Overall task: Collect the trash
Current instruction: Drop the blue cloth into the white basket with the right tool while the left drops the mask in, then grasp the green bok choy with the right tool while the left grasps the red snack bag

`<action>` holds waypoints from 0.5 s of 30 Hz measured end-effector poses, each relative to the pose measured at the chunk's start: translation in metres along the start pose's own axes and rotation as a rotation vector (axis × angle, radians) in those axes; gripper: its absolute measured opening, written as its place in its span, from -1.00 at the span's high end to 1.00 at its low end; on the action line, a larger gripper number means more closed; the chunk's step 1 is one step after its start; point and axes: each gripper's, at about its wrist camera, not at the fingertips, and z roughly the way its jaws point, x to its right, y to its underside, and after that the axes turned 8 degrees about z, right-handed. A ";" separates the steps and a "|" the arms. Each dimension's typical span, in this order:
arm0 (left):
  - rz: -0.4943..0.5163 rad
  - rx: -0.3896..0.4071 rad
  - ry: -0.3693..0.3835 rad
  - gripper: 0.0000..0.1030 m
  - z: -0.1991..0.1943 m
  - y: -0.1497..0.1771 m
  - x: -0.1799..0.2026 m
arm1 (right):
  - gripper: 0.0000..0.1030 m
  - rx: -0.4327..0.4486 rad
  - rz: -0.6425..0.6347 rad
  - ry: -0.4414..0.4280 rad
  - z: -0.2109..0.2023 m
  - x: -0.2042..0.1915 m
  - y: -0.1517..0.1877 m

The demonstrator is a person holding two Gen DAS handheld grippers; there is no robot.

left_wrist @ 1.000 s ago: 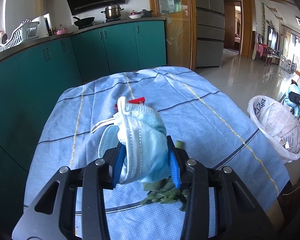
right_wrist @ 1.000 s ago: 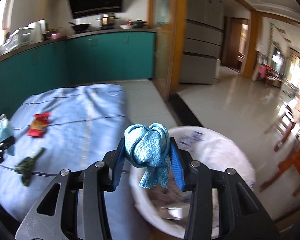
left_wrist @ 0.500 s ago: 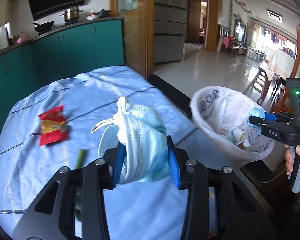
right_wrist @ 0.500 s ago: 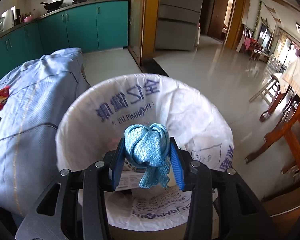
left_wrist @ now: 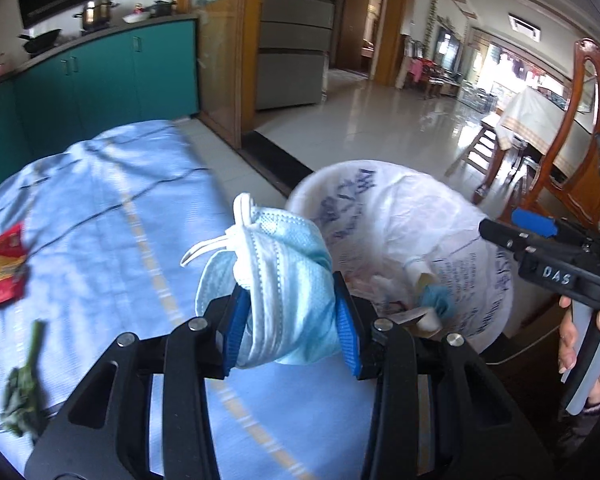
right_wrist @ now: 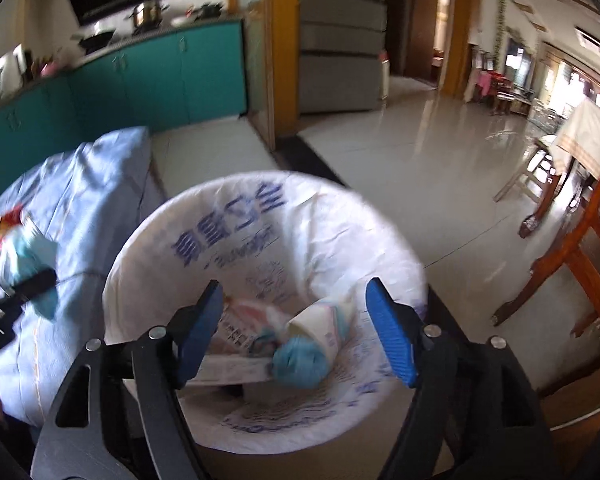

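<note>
On the far left of the surface (left_wrist: 100, 208), draped in a blue striped cloth, a red snack wrapper (left_wrist: 5, 264) and a limp green vegetable stalk (left_wrist: 22, 384) are lying uncollected, well apart from the bin. The left claw (left_wrist: 288, 328) is clamping a crumpled blue face mask (left_wrist: 276, 280) between its blue pads, pressing it on both sides, and is hanging over the surface's edge just beside the bin. To the right, the white bag-lined trash bin (right_wrist: 332, 216) is standing on the floor against the surface. The right claw (right_wrist: 296, 332) is hovering directly over the bin's mouth; its jaws have just been opening and are now standing wide with nothing between them, and a balled blue cloth (right_wrist: 300, 360) is lying loose in the bin below, beside a paper cup (right_wrist: 320, 324) and some printed paper.

The step in hand appears to be dropping collected items: the right side's release looks done, and the mask is next. That probably calls for carrying the left claw rightward until the mask is fully over the bin's opening, then spreading the pads. The dangling ear loops could snag on a pad.
</note>
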 end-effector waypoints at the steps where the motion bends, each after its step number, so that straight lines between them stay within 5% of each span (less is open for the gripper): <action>1: 0.012 -0.001 0.016 0.22 0.005 -0.005 0.007 | -0.44 0.016 0.020 0.010 -0.005 0.008 -0.002; 5: 0.048 0.005 0.083 0.14 0.021 -0.026 0.032 | -0.49 0.043 0.099 0.034 -0.018 0.036 -0.008; 7: 0.061 0.015 0.133 -0.16 0.028 -0.035 0.043 | -0.49 0.045 0.129 0.044 -0.022 0.047 -0.010; 8: 0.073 0.023 0.152 -0.59 0.030 -0.039 0.048 | -0.49 0.044 0.137 0.047 -0.023 0.050 -0.010; 9: 0.094 0.037 0.155 -0.80 0.029 -0.042 0.053 | -0.49 0.043 0.146 0.050 -0.024 0.054 -0.011; 12: 0.181 0.078 0.112 -0.81 0.015 -0.045 0.053 | -0.50 0.044 0.150 0.054 -0.026 0.055 -0.011; 15: 0.276 0.039 -0.055 -0.82 -0.004 -0.044 0.026 | -0.55 0.041 0.138 0.047 -0.021 0.048 -0.012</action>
